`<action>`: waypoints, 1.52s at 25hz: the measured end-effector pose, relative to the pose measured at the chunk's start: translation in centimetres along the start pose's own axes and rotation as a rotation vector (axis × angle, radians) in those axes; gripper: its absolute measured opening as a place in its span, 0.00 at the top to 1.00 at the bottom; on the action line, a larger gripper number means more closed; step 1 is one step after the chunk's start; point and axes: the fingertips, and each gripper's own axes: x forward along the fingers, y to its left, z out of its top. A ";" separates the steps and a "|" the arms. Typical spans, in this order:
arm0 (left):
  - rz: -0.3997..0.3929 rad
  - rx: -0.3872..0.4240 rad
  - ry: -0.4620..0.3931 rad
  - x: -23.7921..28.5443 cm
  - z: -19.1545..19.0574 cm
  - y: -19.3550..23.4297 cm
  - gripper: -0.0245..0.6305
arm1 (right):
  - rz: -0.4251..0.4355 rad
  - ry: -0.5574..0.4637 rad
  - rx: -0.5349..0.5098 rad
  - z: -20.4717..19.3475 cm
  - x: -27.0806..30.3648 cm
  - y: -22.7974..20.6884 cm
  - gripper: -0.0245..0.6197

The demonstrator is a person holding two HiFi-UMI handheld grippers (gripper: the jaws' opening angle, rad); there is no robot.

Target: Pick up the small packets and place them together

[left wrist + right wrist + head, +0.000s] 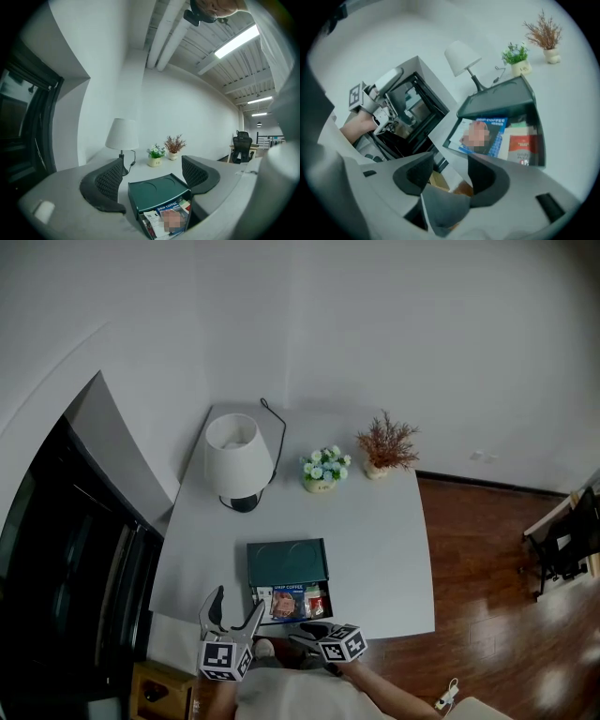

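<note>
Small packets (pixel 292 602) lie side by side in the open near part of a dark green box (pixel 287 563), which sits at the front edge of the white bench (pixel 380 521), close to you. Among them, a blue packet (pixel 490 136) marked as drip coffee lies beside a red one (pixel 524 144).

Your left claw (pixel 237 604) hangs at the bench's near edge, just left of the box, its jaws wide apart and touching nothing; its own view looks over the box between them. Your right claw (pixel 312 628) sits just short of the box's near side, jaws partly apart with nothing between them, the packets lying beyond its tips.

Farther back on the bench stand a white lamp (pixel 238 452), a small pot of flowers (pixel 323 470) and a dried plant (pixel 385 446).
</note>
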 end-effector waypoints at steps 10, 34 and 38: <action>-0.007 0.003 -0.020 0.4 0.9 -0.5 0.38 | -0.020 -0.549 -0.180 15.8 -8.1 3.7 0.59; 0.036 0.089 -0.105 0.5 5.7 0.0 0.39 | -0.480 -0.714 -0.618 22.7 -16.4 3.2 0.59; 0.024 0.072 -0.144 0.4 6.4 0.0 0.38 | -0.374 -0.585 -0.643 21.2 -13.3 2.9 0.59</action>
